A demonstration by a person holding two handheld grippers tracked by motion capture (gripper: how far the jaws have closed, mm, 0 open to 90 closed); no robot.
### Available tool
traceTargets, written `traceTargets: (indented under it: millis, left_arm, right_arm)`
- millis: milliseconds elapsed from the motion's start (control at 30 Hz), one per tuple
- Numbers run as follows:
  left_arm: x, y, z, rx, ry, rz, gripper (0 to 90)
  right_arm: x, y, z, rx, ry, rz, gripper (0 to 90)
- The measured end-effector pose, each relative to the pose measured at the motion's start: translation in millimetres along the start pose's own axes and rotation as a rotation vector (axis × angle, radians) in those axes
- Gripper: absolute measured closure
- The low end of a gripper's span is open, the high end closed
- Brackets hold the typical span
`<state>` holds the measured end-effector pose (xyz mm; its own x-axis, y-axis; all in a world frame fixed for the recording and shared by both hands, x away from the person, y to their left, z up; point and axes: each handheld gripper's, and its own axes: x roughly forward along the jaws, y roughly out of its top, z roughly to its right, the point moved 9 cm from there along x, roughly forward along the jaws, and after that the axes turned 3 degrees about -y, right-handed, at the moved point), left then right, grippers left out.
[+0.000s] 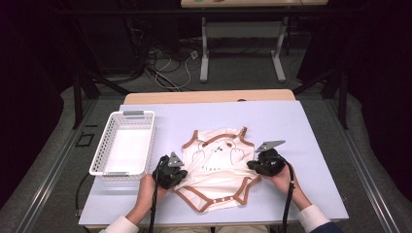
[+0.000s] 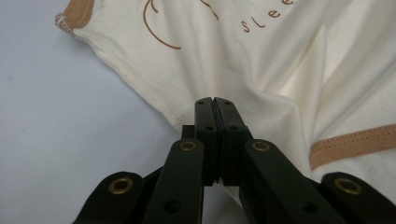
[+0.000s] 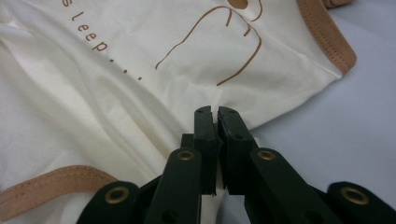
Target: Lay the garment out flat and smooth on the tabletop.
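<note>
Beside the empty basket (image 1: 124, 144), both grippers (image 1: 180, 175) (image 1: 253, 166) clamp the bodysuit's (image 1: 218, 160) side edges

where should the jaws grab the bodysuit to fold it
Grip the bodysuit at its two side seams near the waist, each gripper coming in level from its own side. It lies flat and face up, so the side edges are the free cloth edges that jaws can slide onto. The left gripper and right gripper are already shut on those edges.

Dark room, grey floor (image 1: 233, 73), cables (image 1: 167, 68)
</note>
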<state>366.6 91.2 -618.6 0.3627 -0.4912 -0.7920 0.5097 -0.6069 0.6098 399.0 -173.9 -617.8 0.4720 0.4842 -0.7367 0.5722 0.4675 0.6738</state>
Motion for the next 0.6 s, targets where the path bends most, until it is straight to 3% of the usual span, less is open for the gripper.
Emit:
traceTargets:
  millis: [67,167,367,533,600]
  left_arm:
    - [-0.1,1.0,-0.8,-0.004,0.007,0.006,86.3]
    - [0.2,3.6,-1.7,-0.007,0.019,0.006,71.4]
    - [4.1,11.9,-4.3,0.003,0.06,0.021,44.3]
    - [6.8,21.2,-9.6,-0.025,0.086,0.049,34.6]
    - [8.7,28.4,-15.3,-0.034,0.119,0.07,30.9]
  right_arm:
    - [0.8,1.1,-1.9,0.009,-0.005,0.006,81.4]
    - [0.0,3.6,-0.3,-0.019,-0.015,0.011,70.3]
    - [-1.0,8.0,5.0,0.004,-0.026,0.034,49.8]
    - [-3.1,16.5,13.7,0.018,-0.065,0.074,47.4]
    - [-3.5,21.9,18.9,0.034,-0.08,0.094,47.7]
